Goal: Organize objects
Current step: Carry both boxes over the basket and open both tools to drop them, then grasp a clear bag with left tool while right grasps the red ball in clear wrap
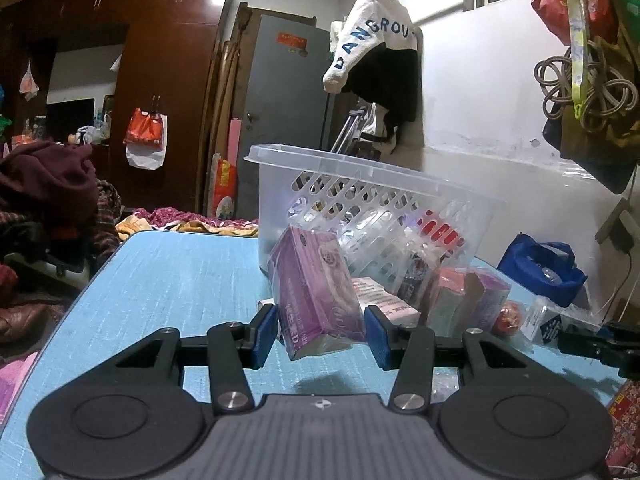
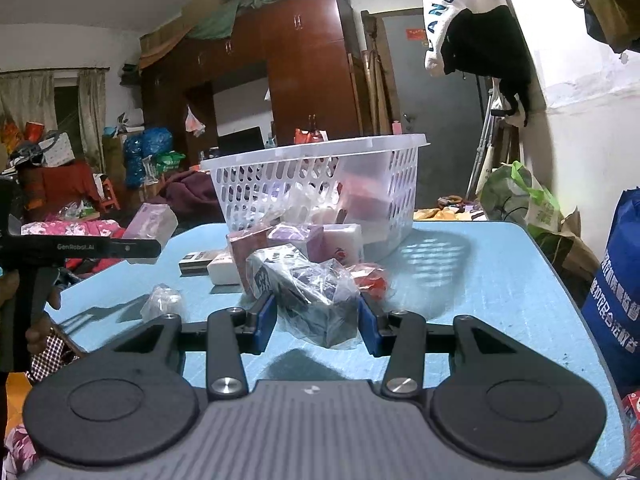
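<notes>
Purple box (image 1: 316, 292) tilted above blue table, clear perforated basket (image 1: 360, 200) behind, wrapped dark packet (image 2: 316, 300)

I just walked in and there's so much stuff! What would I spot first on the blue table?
Probably the big see-through basket at the back of the blue table, with a heap of little packs in front of it. Next, the left gripper holds a purple box up off the table, and the right gripper squeezes a crinkly plastic-wrapped bundle.

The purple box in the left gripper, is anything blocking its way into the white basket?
Nothing visible blocks it. The purple plastic-wrapped box is held up in the left gripper, just in front of the white slotted plastic basket. The basket's open top is uncovered, but its near wall rises higher than the box.
</notes>
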### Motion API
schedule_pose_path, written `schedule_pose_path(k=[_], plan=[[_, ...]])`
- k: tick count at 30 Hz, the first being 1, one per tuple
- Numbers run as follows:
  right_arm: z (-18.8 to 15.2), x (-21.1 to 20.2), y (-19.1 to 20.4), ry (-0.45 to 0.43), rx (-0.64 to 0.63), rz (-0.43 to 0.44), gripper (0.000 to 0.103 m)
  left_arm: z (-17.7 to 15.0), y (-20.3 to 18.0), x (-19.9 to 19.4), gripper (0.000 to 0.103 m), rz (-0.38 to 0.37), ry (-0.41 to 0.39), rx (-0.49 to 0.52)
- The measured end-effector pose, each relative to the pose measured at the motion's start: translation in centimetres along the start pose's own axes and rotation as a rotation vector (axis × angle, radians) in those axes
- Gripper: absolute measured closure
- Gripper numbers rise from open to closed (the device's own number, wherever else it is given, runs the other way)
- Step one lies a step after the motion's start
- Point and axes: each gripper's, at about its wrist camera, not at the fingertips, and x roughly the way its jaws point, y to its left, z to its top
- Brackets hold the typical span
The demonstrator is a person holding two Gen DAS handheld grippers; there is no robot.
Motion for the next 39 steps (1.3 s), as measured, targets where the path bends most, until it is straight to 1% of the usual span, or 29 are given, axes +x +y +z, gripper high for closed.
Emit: schedule_pose_path(k=[3, 6, 9, 10, 12, 14, 16, 17, 18, 19, 20, 22, 23, 24, 25, 26, 27, 30, 32, 34, 36, 38, 39], plan=[[0.3, 0.0, 0.0, -0.008, -0.001, -0.001, 0.056, 0.2, 0.1, -0.3, 0.051, -0.022, -0.018, -0.001], [1.7, -0.3, 0.0, -0.035, -0.025, -0.009, 0.056, 1.5, -0.3, -0.7, 0.051, -0.087, -0.052, 0.021], [5.2, -0.7, -0.2, -0.107, -0.043, 0.013, 0.056, 5.0, -1.1, -0.2, 0.051, -0.134, -0.099, 0.064], [6.9, -0.4, -0.2, -0.129, -0.055, 0.025, 0.056, 6.6, -1.3, 0.4, 0.051, -0.148, -0.102, 0.067], [9.8, 0.9, 0.0, -0.148, -0.085, 0.017, 0.056, 9.7, -1.9, 1.9, 0.051, -0.177, -0.101, 0.073], [12.7, 3.2, 0.4, -0.145, -0.118, 0.003, 0.056, 12.1, -3.0, 3.6, 0.051, -0.148, -0.104, 0.112], [14.9, 5.9, 0.6, -0.116, -0.131, 0.004, 0.056, 13.8, -3.8, 5.7, 0.051, -0.107, -0.092, 0.128], [15.5, 7.4, 0.7, -0.101, -0.139, -0.002, 0.056, 14.2, -4.2, 6.7, 0.046, -0.098, -0.078, 0.137], [15.9, 8.8, 0.8, -0.088, -0.151, -0.015, 0.054, 14.5, -4.5, 8.1, 0.039, -0.089, -0.047, 0.143], [16.1, 9.9, 0.8, -0.074, -0.154, -0.027, 0.048, 14.7, -4.6, 9.4, 0.024, -0.082, -0.010, 0.143], [15.9, 10.8, 0.6, -0.056, -0.150, -0.039, 0.043, 14.6, -4.4, 10.2, 0.023, -0.069, 0.011, 0.139], [15.2, 10.8, 0.3, -0.028, -0.125, -0.051, 0.021, 13.6, -4.0, 10.3, 0.023, -0.034, 0.035, 0.126], [14.3, 9.5, 0.1, -0.050, -0.110, -0.046, 0.014, 12.8, -3.6, 9.4, 0.023, -0.036, 0.032, 0.124], [13.2, 8.1, 0.0, -0.080, -0.103, -0.042, 0.000, 11.6, -3.3, 7.9, 0.022, -0.047, 0.012, 0.123], [11.9, 6.6, -0.2, -0.088, -0.095, -0.048, 0.000, 10.5, -3.1, 6.4, 0.016, -0.048, 0.008, 0.120], [10.7, 5.6, -0.6, -0.062, -0.082, -0.057, 0.000, 9.4, -3.0, 5.3, 0.015, -0.051, 0.024, 0.121], [9.4, 5.0, -0.9, -0.017, -0.070, -0.065, 0.000, 8.1, -3.1, 4.1, 0.015, -0.062, 0.041, 0.125], [5.4, 4.3, -1.5, 0.095, -0.073, -0.069, 0.000, 4.4, -3.7, 1.4, 0.015, -0.105, 0.042, 0.153], [3.5, 4.6, -1.9, 0.153, -0.070, -0.076, 0.003, 2.6, -4.0, 1.1, 0.015, -0.125, 0.087, 0.153], [2.7, 5.2, -2.2, 0.192, -0.061, -0.052, 0.014, 1.0, -4.2, 1.3, 0.015, -0.142, 0.123, 0.138], [2.9, 5.9, -2.4, 0.213, -0.051, -0.030, 0.020, -0.1, -4.5, 1.5, 0.015, -0.150, 0.133, 0.141], [2.9, 6.3, -2.2, 0.236, -0.067, -0.014, 0.022, -0.7, -4.9, 1.6, 0.015, -0.134, 0.102, 0.160], [3.0, 6.6, -2.2, 0.248, -0.075, -0.007, 0.024, -0.9, -5.0, 2.0, 0.015, -0.125, 0.108, 0.170]])
